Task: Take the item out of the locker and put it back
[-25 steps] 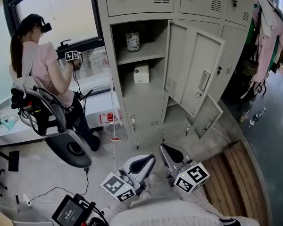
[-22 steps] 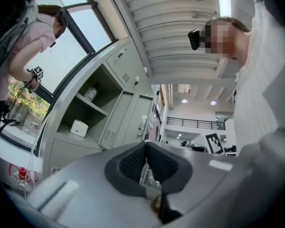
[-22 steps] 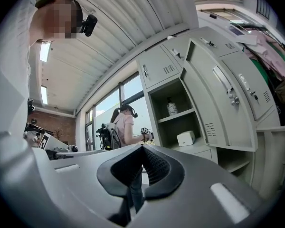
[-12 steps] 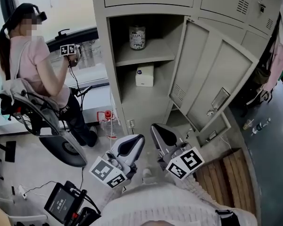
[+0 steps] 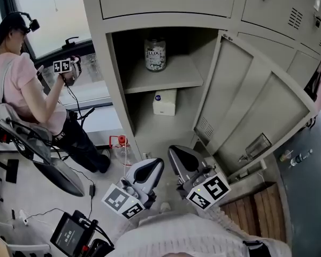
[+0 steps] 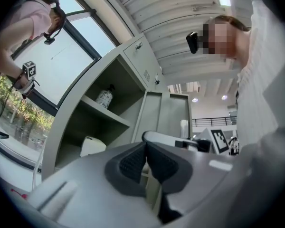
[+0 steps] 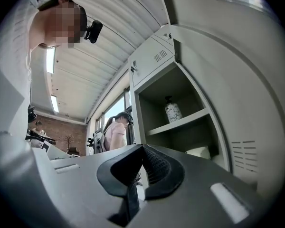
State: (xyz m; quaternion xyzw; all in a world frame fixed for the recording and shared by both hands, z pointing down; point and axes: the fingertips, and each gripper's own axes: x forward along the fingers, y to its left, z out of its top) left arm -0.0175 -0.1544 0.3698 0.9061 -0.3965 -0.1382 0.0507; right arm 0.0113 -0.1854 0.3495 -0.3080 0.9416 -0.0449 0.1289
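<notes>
The locker [image 5: 113, 84] stands open, its door [image 5: 257, 111] swung out to the right. Two things are inside: a bottle [image 5: 155, 53] upright on the upper shelf [image 5: 166, 82], and a white box [image 5: 165, 101] on the compartment floor below it. The bottle's neck is lost in the shadow under the locker top, and only part of its label can be read. The print on the box is too small to make out. In the left gripper view the left gripper's own body cuts off the lower part of the box [image 6: 91, 145]. In the right gripper view only a white sliver of it [image 7: 198, 152] shows above the right gripper's body.

Both grippers are low in the head view, well short of the shelves. The left gripper [image 5: 156, 165] has its jaws pressed together with nothing between them. The right gripper [image 5: 175, 153] is likewise closed and empty. Each points slightly upward toward the open compartment.

Compared with a second ago, the locker fills far more of the head view and the row of lockers above it is now cut off at the top edge. The bottle and box sit where they were. A seated person [image 5: 27, 95] remains at the left by the window.
</notes>
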